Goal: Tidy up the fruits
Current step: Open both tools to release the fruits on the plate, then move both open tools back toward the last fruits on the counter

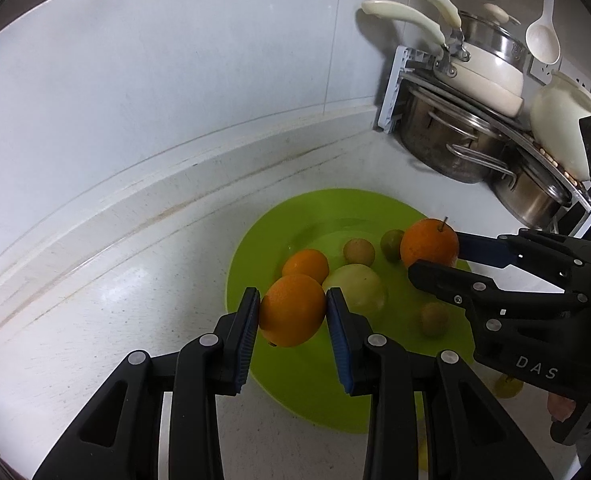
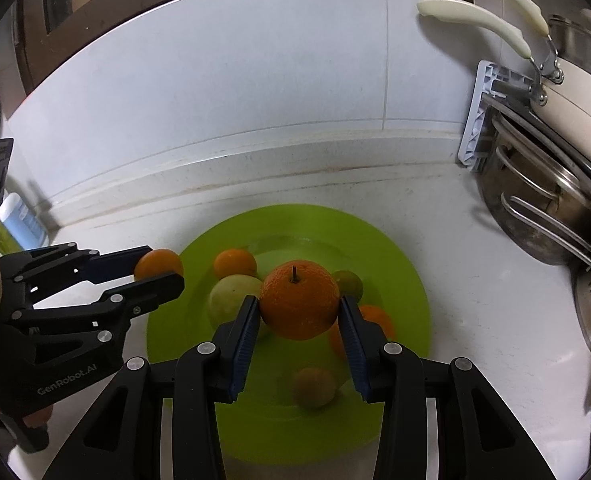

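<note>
Orange fruit fills both tools: the left hand-held gripper (image 1: 293,312) pinches a smooth orange (image 1: 292,310) between its blue pads, held above the near-left rim of the green plate (image 1: 255,240), while the right hand-held gripper (image 2: 299,312) clamps a stemmed orange (image 2: 299,299) over the plate's middle, stem pointing up.

What could go wrong, as I judge it: both loads are round and held only at two narrow pad lines, so a slight loosening or tilt could let either roll out — and a drop onto the crowded plate could knock the loose fruit off onto the white bench (image 1: 115,320). The two tools also sit near each other over one plate, so a careless swing could bump them together.

Counted across both views: two gripped oranges, two more oranges lying on the plate (image 1: 306,265) (image 2: 369,320), one large pale green fruit (image 1: 355,290), three small brownish-green fruits on the plate, and one yellowish fruit (image 1: 507,386) on the bench, half hidden under the right tool. Steel pots (image 1: 447,136) sit on a rack at the back right.
</note>
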A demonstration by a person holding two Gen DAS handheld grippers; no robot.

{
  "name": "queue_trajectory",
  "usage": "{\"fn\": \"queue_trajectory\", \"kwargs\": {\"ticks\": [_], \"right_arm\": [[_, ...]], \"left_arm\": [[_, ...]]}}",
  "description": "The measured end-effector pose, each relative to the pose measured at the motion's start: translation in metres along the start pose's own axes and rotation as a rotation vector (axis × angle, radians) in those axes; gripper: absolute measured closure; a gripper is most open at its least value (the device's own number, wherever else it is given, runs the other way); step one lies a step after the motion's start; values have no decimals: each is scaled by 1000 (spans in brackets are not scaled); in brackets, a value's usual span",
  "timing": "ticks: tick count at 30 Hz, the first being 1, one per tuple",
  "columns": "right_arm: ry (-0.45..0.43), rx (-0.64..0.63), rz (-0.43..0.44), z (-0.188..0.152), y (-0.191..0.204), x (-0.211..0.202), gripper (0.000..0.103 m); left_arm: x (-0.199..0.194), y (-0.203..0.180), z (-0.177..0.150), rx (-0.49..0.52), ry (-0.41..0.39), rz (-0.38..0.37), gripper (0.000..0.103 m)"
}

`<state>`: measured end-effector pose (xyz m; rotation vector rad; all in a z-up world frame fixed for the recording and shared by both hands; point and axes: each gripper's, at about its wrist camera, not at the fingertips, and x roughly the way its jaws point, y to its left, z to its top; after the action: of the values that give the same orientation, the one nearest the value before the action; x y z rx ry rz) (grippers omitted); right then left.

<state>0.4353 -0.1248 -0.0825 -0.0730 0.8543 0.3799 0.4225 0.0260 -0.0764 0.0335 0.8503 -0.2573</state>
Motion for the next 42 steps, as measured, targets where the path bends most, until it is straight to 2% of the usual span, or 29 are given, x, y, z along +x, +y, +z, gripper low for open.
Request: {"fn": "queue_trajectory", "kwargs": {"ticks": [3,7,11,35,38,42], "right_arm": [[-2,2,-2,0,0,0,61],[-25,8,-5,0,0,-8,55],[-39,2,-8,-4,3,-20,55],[-189,7,-42,-34,23,-135,55],[-203,9,-49,-41,25,-144,48],[-218,9,-58,-51,27,-157,48]], "left_arm": [[-2,1,1,-5,-13,-6,62],[-10,1,0,-12,-26,0,60],[-23,-2,-3,-6,-46,11,58],[-133,-37,-26,18,-210,26,45],[-142,-41,-31,19,-220,32,43],[-153,-50,-39,33,-231,41,38]]}}
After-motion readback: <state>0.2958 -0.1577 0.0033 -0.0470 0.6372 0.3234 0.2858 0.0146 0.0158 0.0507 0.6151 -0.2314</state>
